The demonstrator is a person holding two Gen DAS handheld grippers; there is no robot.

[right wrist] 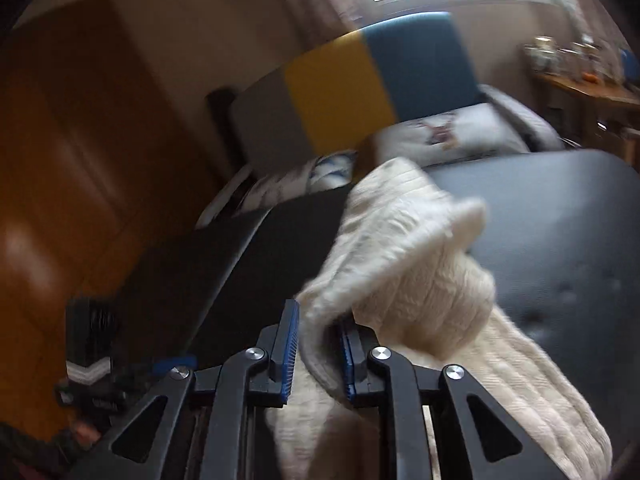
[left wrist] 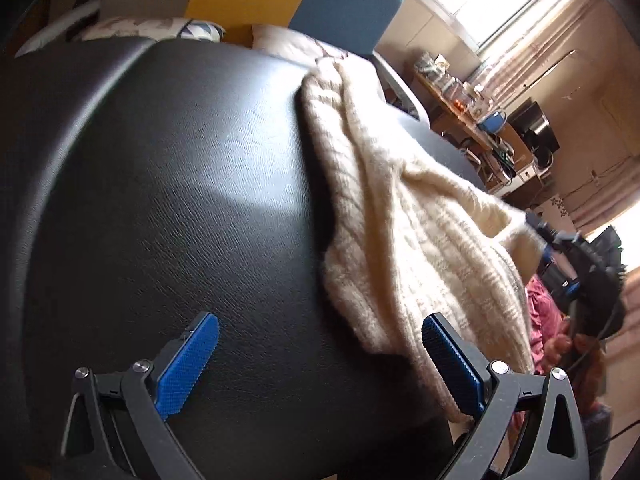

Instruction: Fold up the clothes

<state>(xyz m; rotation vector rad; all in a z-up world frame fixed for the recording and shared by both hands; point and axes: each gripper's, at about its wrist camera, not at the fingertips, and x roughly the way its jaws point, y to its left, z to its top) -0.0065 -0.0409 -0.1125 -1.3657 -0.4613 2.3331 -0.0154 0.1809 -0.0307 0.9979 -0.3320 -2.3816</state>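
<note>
Cream knit sweater lies partly on the black desk, one edge pinched in the right tool while the left tool hovers spread wide and empty, so the fuzzy, heavy knit could slip free mid-lift

1. The left gripper has its jaws spread wide; the blue pads stand far apart with nothing between them; its right finger touches the edge of the sweater.
2. The right gripper has its jaws drawn close together, clamped on a fold of the sweater; the cloth fills the gap between its pads.
</note>
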